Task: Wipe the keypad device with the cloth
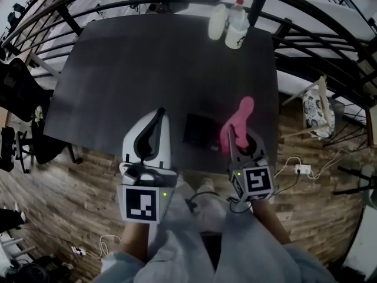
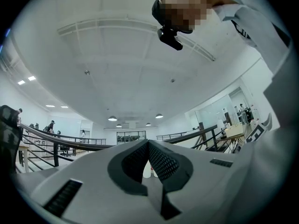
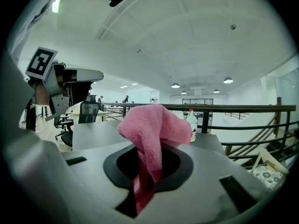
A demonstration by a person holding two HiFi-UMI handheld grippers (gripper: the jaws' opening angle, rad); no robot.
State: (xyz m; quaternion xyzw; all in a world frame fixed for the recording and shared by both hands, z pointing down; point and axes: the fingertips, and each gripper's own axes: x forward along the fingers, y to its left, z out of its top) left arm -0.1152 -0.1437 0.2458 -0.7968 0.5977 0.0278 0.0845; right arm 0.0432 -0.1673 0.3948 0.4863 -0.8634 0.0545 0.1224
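Note:
The keypad device (image 1: 199,131), a flat dark rectangle, lies on the dark table (image 1: 147,63) near its front edge, between my two grippers. My right gripper (image 1: 235,137) is just right of it, shut on a pink cloth (image 1: 238,119) that sticks up and flops out past the jaws. In the right gripper view the pink cloth (image 3: 152,134) fills the gap of that gripper (image 3: 152,153). My left gripper (image 1: 156,118), white with black pads, hovers left of the device. In its own view the left gripper (image 2: 148,144) has its tips together and nothing between them. Neither gripper view shows the device.
Two white bottles (image 1: 228,23) stand at the table's far edge; one bottle (image 3: 191,122) shows in the right gripper view. Black railings (image 1: 318,37) curve round the table. Office chairs (image 1: 15,93) stand to the left. A cable and power strip (image 1: 301,170) lie on the wooden floor at the right.

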